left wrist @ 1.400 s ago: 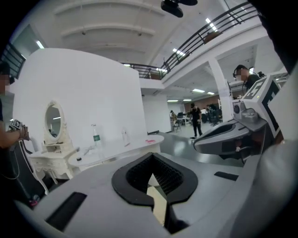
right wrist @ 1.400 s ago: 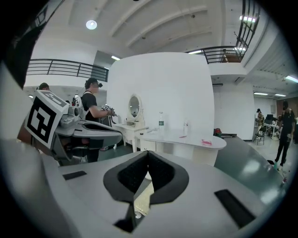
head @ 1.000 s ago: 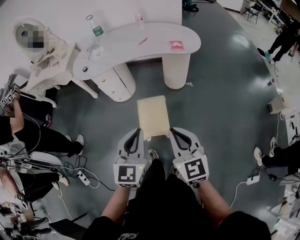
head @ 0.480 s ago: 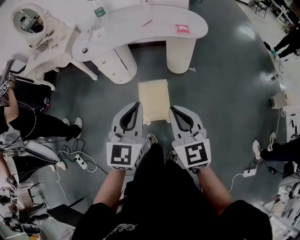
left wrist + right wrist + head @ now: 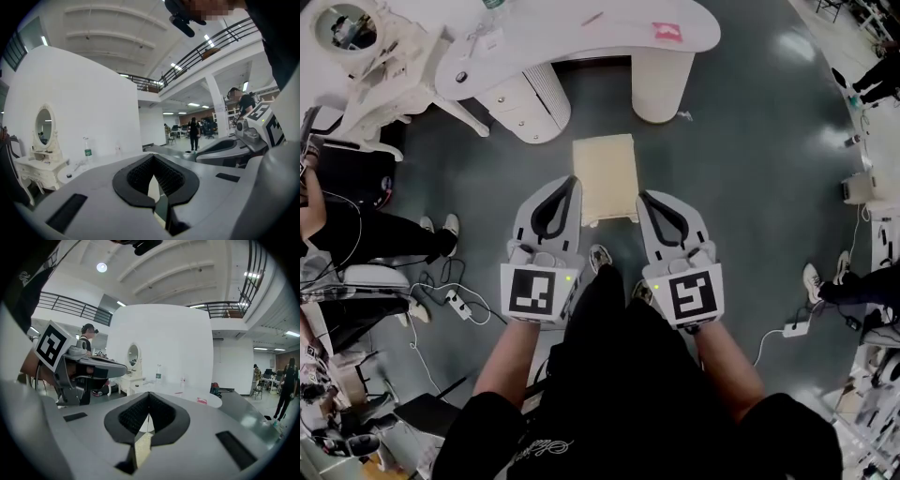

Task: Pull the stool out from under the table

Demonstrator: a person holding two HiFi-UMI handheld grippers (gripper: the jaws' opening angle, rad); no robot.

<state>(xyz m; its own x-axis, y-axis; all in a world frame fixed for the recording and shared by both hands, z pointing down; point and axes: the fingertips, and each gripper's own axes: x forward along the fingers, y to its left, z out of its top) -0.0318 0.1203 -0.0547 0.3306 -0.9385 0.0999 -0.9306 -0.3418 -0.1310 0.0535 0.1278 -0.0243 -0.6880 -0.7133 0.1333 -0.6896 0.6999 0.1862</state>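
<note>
stool (image 5: pixel 605 176) placement against the table (image 5: pixel 581 42) has not changed over the last second: it stands on open floor just clear of the table's pedestal, not under the top. only the grippers moved. the left gripper (image 5: pixel 573 184) and right gripper (image 5: pixel 641 199), jaws pressed together on nothing, have edged toward the table, flanking the stool. the pull looks finished.

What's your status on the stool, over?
Left hand-held gripper and right hand-held gripper both shut, empty. Stool stands clear of the table, on open floor. Nothing in the way.
</note>
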